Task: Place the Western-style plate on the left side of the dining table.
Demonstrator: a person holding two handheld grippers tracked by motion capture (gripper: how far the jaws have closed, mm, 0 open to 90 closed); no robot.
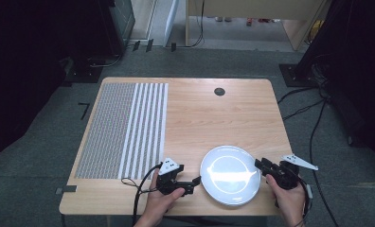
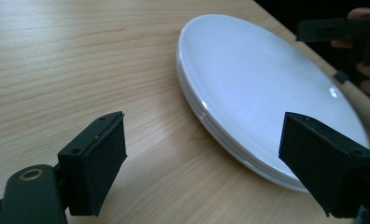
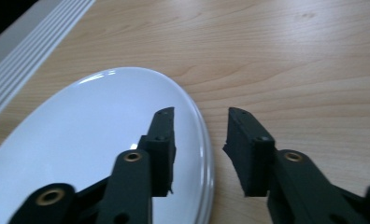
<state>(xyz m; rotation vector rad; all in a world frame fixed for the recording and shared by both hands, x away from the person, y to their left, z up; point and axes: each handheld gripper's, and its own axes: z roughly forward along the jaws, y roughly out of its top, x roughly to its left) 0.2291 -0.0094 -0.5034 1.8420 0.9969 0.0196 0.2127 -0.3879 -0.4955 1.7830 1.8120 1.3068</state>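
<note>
Here left gripper (image 1: 193, 181) and right gripper (image 1: 260, 164), both parted, flank plate (image 1: 230, 174) rim.

text: none legible — labels: none — numbers: none

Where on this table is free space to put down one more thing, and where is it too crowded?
Free: the bare wood between the striped mat, the far edge with the round black grommet and the right edge, beyond the white plate. Crowded: the near edge, where the left gripper and right gripper flank the plate, both open.
</note>
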